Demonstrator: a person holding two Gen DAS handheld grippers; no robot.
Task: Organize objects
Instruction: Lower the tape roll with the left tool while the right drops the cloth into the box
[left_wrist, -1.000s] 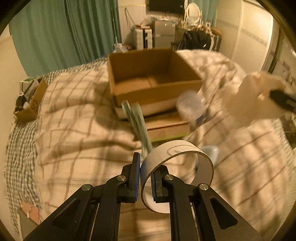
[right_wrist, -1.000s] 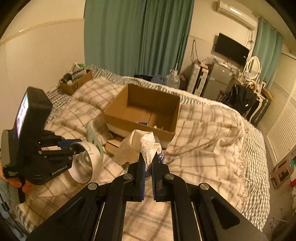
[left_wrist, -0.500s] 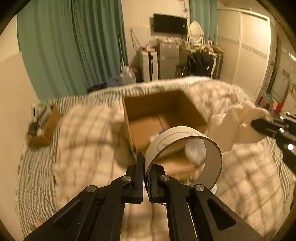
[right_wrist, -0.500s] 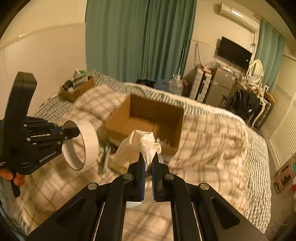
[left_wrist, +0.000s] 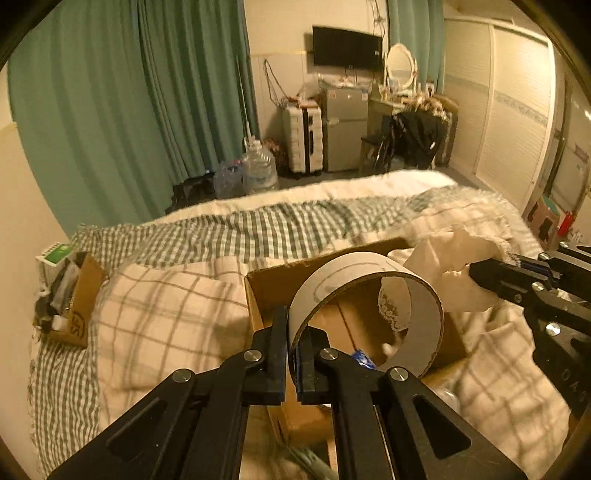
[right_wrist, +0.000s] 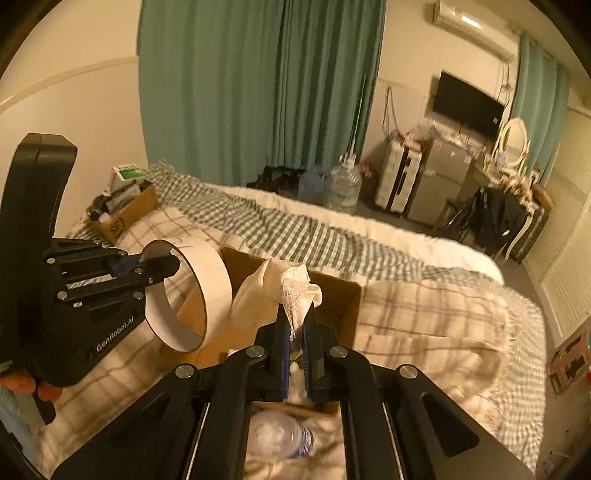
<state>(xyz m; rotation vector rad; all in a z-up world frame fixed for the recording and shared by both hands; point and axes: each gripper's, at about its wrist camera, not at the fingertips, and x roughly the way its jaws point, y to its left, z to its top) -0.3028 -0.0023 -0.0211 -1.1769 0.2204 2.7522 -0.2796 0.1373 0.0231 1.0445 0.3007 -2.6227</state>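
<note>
Above the open cardboard box (left_wrist: 258, 295) on the bed, the left gripper (left_wrist: 291, 354) pinches the wall of a stiff, light cardboard ring (left_wrist: 424, 317). The right gripper (right_wrist: 295, 332) is clamped on a limp white cloth (right_wrist: 258, 291), seemingly lace-trimmed, best gripped by a bunched fold.

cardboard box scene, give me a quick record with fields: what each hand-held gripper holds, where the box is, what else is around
left hand-held gripper: shut on the wall of a white tape ring, held above the box
right hand-held gripper: shut on a cream lace cloth, held above the box
cardboard box: open, on the plaid blanket; a few small items inside
plastic bottle: lying on the blanket, nearer than the box
small carton: at the bed's far left, filled with items
</note>
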